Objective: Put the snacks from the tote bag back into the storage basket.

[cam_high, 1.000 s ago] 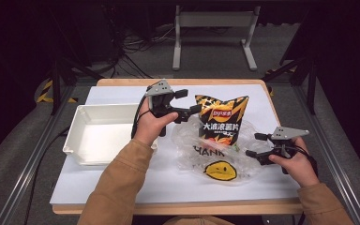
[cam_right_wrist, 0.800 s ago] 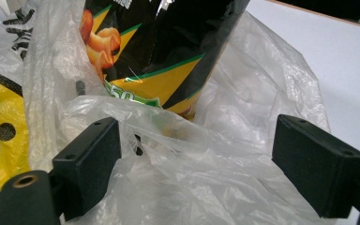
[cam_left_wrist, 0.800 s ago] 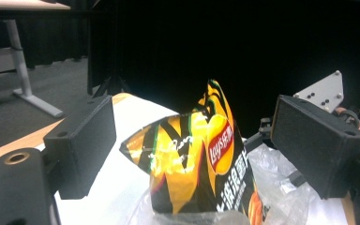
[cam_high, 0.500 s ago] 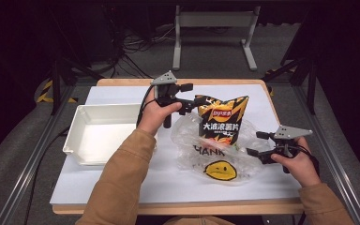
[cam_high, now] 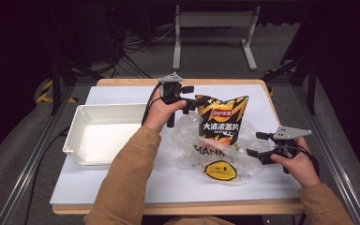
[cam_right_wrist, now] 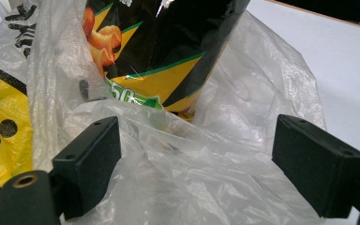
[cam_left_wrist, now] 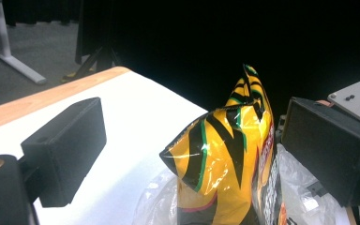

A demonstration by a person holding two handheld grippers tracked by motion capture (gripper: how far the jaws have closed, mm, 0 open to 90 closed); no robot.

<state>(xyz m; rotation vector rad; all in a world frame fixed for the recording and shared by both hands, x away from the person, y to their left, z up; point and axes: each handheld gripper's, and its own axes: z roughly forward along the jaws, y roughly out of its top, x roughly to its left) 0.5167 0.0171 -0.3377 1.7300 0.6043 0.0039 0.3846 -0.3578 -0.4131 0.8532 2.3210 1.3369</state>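
A yellow and black chip bag (cam_high: 221, 119) stands upright inside the mouth of a clear plastic bag (cam_high: 215, 161) printed with a yellow smiley face. My left gripper (cam_high: 190, 99) is at the chip bag's top left corner. Its jaws are open, and in the left gripper view the chip bag (cam_left_wrist: 225, 159) has that corner between them, touching neither; left gripper (cam_left_wrist: 199, 150). My right gripper (cam_high: 256, 144) is open at the plastic bag's right edge. In the right gripper view the right gripper (cam_right_wrist: 197, 161) has crumpled clear plastic bag (cam_right_wrist: 187, 178) film between its wide jaws, below the chip bag (cam_right_wrist: 168, 51).
A white rectangular tray (cam_high: 82, 140) lies at the left of the white table cover (cam_high: 122, 187). The wooden table edge (cam_high: 136, 82) shows at the back. Metal frame rails run along both sides, and a stand with cables is on the floor behind.
My left gripper has moved away from the person and slightly right, up to the chip bag's top corner. The right gripper and both bags have hardly moved.
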